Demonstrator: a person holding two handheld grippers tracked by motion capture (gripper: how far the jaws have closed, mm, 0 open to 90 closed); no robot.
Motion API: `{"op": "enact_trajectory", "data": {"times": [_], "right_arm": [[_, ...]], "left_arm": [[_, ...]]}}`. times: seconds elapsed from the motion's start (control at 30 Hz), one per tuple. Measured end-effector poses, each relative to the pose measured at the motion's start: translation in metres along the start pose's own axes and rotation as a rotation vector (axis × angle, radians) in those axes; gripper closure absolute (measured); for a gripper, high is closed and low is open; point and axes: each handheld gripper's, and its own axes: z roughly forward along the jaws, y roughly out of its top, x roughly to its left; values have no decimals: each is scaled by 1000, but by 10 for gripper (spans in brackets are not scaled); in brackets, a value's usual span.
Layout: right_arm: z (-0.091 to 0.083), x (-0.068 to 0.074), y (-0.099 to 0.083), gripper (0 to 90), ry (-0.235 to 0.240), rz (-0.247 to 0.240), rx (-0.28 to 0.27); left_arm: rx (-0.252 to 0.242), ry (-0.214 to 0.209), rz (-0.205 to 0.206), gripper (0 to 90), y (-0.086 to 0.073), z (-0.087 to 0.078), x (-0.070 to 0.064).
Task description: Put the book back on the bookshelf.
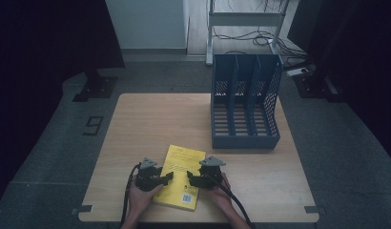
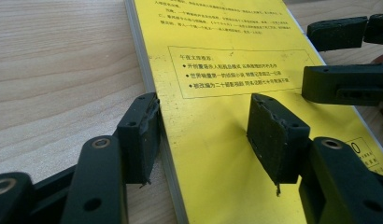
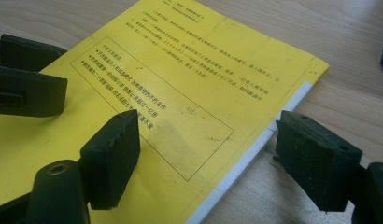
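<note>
— On the table (image 1: 136, 119), what matters, biggest first?

— At the far right stands a blue rack (image 1: 244, 102) with upright slots. Near the front edge, well apart from it, lies a yellow book (image 1: 180, 175), flat, back cover up.

— And the tools?

— Left gripper (image 1: 169, 177) sits at the book's left long edge, jaws apart: one pad (image 2: 142, 135) on the wood against the spine, the other over the cover. Right gripper (image 1: 190, 177) straddles the opposite edge, also spread, one pad (image 3: 112, 156) above the cover, the other (image 3: 315, 156) off the page side.

— Holding anything?

— No, neither has closed on the book.

— How should the pickup go?

— I'd slip the low pad under one edge before squeezing, since a flat book gives little to bite. Whether the pads touch the cover is hard to tell. Grip near the spine so the pages don't fan.
</note>
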Motion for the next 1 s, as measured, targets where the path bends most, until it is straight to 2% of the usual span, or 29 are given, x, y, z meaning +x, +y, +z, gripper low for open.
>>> {"op": "enact_trajectory", "data": {"times": [0.53, 0.7, 0.9, 1.0], "right_arm": [[0, 0, 0, 219, 0, 6, 1], [0, 0, 0, 218, 0, 6, 1], [0, 0, 0, 218, 2, 6, 2], [0, -3, 0, 222, 10, 16, 6]], "left_arm": [[-4, -9, -26, 456, 1, -1, 1], [-6, -28, -62, 455, 2, -2, 4], [-9, -32, -73, 462, 2, -3, 3], [-10, -49, -78, 461, 2, -4, 3]]}}
